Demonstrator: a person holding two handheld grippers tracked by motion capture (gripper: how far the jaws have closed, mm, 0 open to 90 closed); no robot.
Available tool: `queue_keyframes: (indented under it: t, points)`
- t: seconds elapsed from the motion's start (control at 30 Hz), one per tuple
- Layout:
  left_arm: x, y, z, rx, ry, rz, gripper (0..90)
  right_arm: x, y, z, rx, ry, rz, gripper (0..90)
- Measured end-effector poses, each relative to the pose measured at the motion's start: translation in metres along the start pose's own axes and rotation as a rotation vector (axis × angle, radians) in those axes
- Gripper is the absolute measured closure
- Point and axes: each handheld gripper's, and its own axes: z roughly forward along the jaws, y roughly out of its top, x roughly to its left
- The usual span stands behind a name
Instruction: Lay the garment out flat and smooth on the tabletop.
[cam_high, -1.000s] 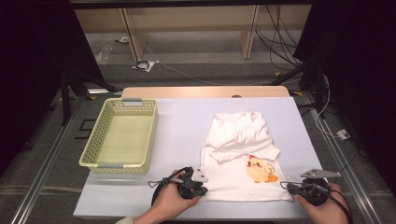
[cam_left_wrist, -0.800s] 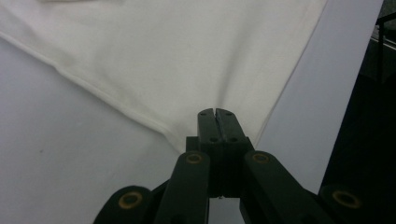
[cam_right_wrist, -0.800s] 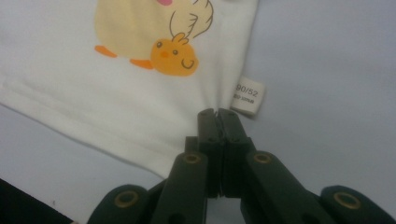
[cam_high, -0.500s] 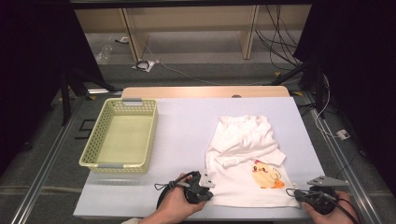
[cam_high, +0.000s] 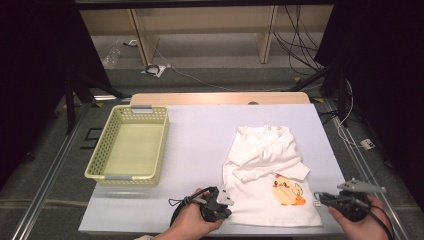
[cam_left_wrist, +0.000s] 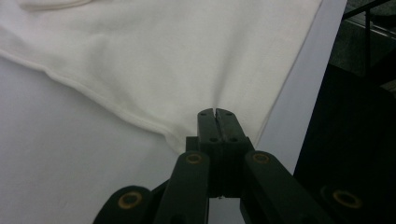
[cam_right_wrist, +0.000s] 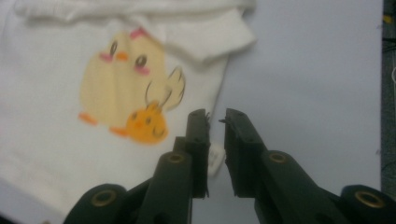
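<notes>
A white long-sleeved shirt (cam_high: 265, 165) with a yellow chick print (cam_high: 286, 190) lies flat on the right half of the white table (cam_high: 200, 140). My left gripper (cam_high: 225, 197) is shut on the shirt's near left hem corner, and the cloth (cam_left_wrist: 163, 56) puckers at its closed tips (cam_left_wrist: 217, 112). At the shirt's near right corner, my right gripper (cam_high: 320, 199) has just been opening its jaws. They stand slightly apart (cam_right_wrist: 215, 114). The shirt's small white side label (cam_right_wrist: 215, 163) lies low in the gap, and the pads do not press on it.
A pale green mesh basket (cam_high: 130, 177) with nothing in it stands on the left half of the table. The table's front edge runs just under both hands. Beyond the far edge are a dark floor, cables and wooden furniture legs.
The shirt has slid a little toward the front edge and to the right. The right gripper's jaws, closed on the hem before, now stand parted. The left gripper keeps its hold.
</notes>
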Motion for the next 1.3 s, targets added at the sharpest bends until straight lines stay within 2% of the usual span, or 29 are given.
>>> queue_keyframes:
  t: [0.1, 0.27, 0.43, 0.47, 0.53, 0.67, 0.77, 0.9, 1.1, 1.13, 1.2, 1.3]
  points:
    - [0.0, 0.0, 0.0, -0.001, -0.002, -0.003, 89.7, -0.007, 0.017, 0.011, -0.007, -0.004, 0.003, 77.6]
    - [0.0, 0.0, 0.0, 0.001, -0.001, 0.005, 89.7, -0.012, 0.034, 0.046, 0.026, 0.048, 0.032, 73.4]
    - [0.0, 0.0, -0.001, 0.003, -0.001, 0.009, 89.7, -0.01, 0.037, 0.061, 0.048, 0.033, 0.032, 76.2]
    - [0.0, 0.0, -0.001, 0.005, 0.001, 0.011, 89.7, -0.008, 0.036, 0.064, 0.076, -0.01, -0.002, 78.6]
    - [0.0, 0.0, -0.001, 0.005, 0.0, 0.012, 89.7, -0.007, 0.034, 0.068, 0.088, -0.009, -0.003, 82.5]
    - [0.0, 0.0, -0.001, 0.006, 0.0, 0.011, 89.7, -0.007, 0.034, 0.068, 0.084, -0.013, 0.009, 84.2]
    - [0.0, 0.0, 0.0, 0.006, 0.0, 0.01, 89.8, -0.005, 0.034, 0.069, 0.086, -0.009, 0.027, 90.0]
    - [0.0, 0.0, -0.001, 0.005, 0.0, 0.009, 89.8, -0.006, 0.035, 0.068, 0.091, -0.014, 0.045, 90.0]
    - [-0.001, 0.003, 0.001, 0.005, 0.002, 0.016, 89.8, -0.01, 0.035, 0.064, 0.102, -0.066, 0.057, 90.0]
    - [-0.002, 0.004, 0.001, 0.007, 0.002, 0.015, 89.8, -0.016, 0.034, 0.06, 0.104, -0.121, 0.055, 90.0]
    - [-0.002, 0.005, 0.001, 0.01, 0.003, 0.021, 89.8, -0.019, 0.033, 0.058, 0.101, -0.116, 0.07, 90.0]
    - [-0.003, 0.007, 0.001, 0.007, 0.004, 0.024, 89.8, -0.024, 0.032, 0.051, 0.073, -0.075, 0.091, 90.0]
